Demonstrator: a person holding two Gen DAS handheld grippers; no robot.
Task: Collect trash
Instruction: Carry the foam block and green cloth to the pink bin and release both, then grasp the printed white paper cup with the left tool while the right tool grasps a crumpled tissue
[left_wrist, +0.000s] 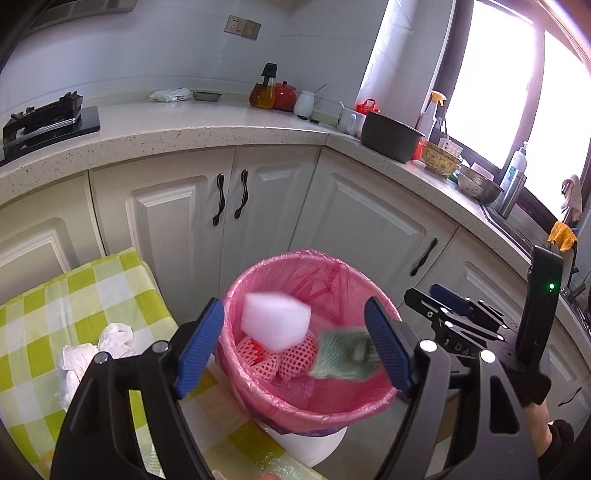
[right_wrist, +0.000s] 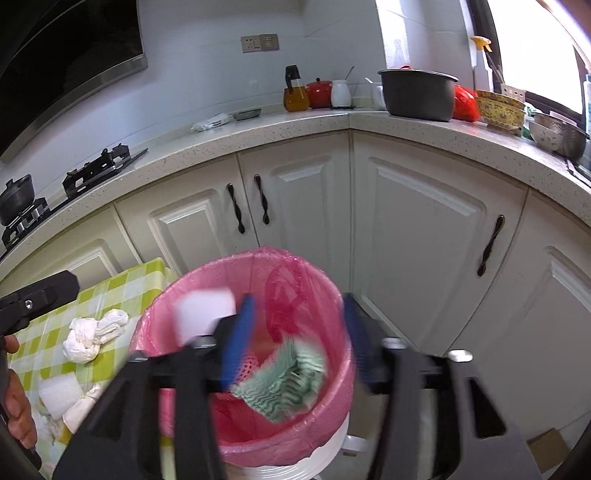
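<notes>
- My left tongs (left_wrist: 295, 343) and right tongs (right_wrist: 299, 339) gaped, gripping nothing, above the pink-lined bin (left_wrist: 258, 398).
- White foam (left_wrist: 275, 319) and green netting (right_wrist: 284, 384) hung blurred within the bin's mouth.

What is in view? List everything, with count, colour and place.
bin: one, pink liner, on the floor beside the table
foam: one, white, blurred, over the bin
net: one, green, blurred, over the bin
red nets: several, inside the bin
tissue: one wad, white, on the table
table: one, green check cloth
pot: one, dark, on the counter
left tool: open, over the bin
right tool: open, over the bin
</notes>
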